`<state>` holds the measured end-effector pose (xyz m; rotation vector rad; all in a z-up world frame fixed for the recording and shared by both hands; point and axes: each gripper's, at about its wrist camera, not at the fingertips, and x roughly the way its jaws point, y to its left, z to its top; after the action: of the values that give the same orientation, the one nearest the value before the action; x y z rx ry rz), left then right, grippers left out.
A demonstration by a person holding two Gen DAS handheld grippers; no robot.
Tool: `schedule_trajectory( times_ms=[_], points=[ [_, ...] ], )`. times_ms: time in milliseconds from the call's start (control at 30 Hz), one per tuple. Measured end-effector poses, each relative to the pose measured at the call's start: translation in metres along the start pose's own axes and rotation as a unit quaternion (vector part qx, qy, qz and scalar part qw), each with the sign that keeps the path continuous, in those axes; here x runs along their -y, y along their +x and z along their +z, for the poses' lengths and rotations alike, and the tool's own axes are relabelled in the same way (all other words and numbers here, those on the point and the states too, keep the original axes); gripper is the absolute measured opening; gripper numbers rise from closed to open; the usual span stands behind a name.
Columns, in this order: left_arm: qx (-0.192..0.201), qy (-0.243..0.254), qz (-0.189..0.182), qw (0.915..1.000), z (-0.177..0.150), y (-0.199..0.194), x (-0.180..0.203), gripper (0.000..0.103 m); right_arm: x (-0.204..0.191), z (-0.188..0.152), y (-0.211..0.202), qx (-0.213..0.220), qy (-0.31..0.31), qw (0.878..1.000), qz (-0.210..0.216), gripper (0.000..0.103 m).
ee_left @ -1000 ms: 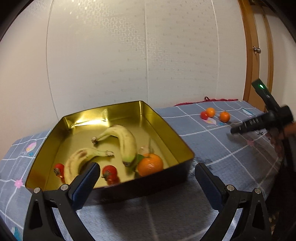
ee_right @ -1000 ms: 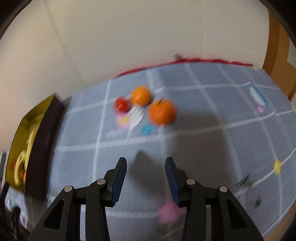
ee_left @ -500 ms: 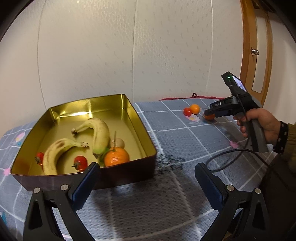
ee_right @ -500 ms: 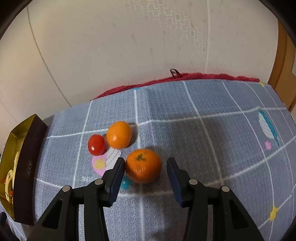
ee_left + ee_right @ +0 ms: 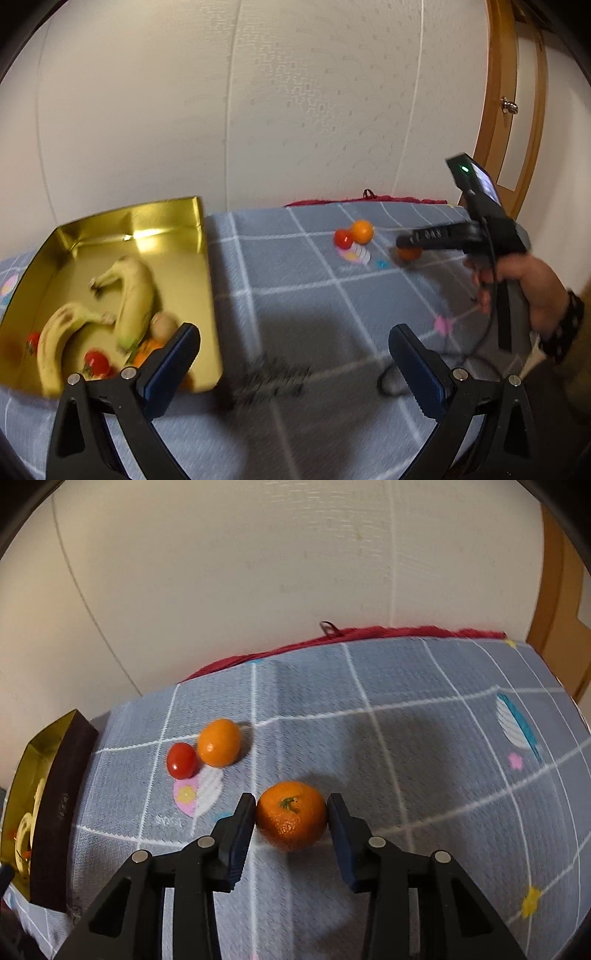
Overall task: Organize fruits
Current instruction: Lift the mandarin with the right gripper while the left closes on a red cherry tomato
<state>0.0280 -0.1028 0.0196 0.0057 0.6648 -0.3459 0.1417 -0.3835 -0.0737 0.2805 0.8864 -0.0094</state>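
The mandarin point(image 5: 291, 815) is lying on the checked cloth point(image 5: 424, 738) of the worktop, stem side up, right between the two fingers of the right tongs point(image 5: 291, 812). The pads are standing at its flanks, touching or all but touching; whether pressure is being applied cannot be told, so the grip is being judged as closing rather than made. The fruit is being judged light, round and slightly soft, with a loose dimpled peel: it is best taken across its widest girth, level with the middle, with gentle pressure, since a hard pinch would bruise it and a high or low hold would let it roll out.

Just beyond it to the left, a smaller orange fruit point(image 5: 219, 742) and a cherry tomato point(image 5: 181, 760) are lying side by side, touching, well apart from the mandarin. Farther left the gold tin point(image 5: 168, 218) is standing on the cloth, and in it bananas point(image 5: 135, 295), tomatoes and an orange fruit are being held already.

The left tongs point(image 5: 293, 363) are being held spread wide and empty, above the cloth beside the tin's near corner. The hand point(image 5: 532, 288) on the right tool is being seen from the left view.
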Motion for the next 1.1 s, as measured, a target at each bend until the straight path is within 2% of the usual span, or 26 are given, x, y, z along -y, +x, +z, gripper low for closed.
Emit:
schedule_trajectory(
  times_ms=[133, 300, 400, 467, 633, 800, 1000, 1100],
  points=[
    [-0.012, 0.003, 0.010, 0.9999, 0.027, 0.028, 0.012, 0.103, 0.008, -0.005, -0.007, 0.006, 0.013, 1.000, 0.015, 0.040],
    [-0.047, -0.008, 0.014, 0.9988, 0.055, 0.074, 0.018, 0.103, 0.009, -0.009, -0.010, 0.003, 0.009, 1.000, 0.006, 0.040],
    [-0.072, -0.004, 0.016, 0.9973, 0.067, 0.106, 0.025, 0.102, 0.014, -0.010, -0.013, 0.002, 0.020, 1.000, 0.015, 0.040],
    [-0.078, 0.004, 0.017, 0.9968, 0.072, 0.121, 0.029, 0.099, 0.019, -0.009, -0.012, 0.000, 0.029, 0.999, 0.019, 0.040],
    [-0.104, 0.041, 0.024, 0.9934, 0.081, 0.163, 0.041, 0.079, 0.027, -0.008, -0.008, -0.006, 0.048, 0.998, 0.029, 0.041],
    [-0.122, 0.044, 0.026, 0.9912, 0.085, 0.192, 0.047, 0.075, 0.028, -0.007, -0.005, -0.012, 0.053, 0.998, 0.035, 0.041],
    [-0.119, 0.057, 0.010, 0.9912, 0.086, 0.208, 0.054, 0.074, 0.022, -0.007, -0.001, -0.016, 0.048, 0.998, 0.041, 0.041],
    [-0.121, 0.073, 0.011, 0.9899, 0.085, 0.216, 0.058, 0.064, 0.020, -0.006, -0.001, -0.016, 0.047, 0.998, 0.041, 0.041]
  ],
)
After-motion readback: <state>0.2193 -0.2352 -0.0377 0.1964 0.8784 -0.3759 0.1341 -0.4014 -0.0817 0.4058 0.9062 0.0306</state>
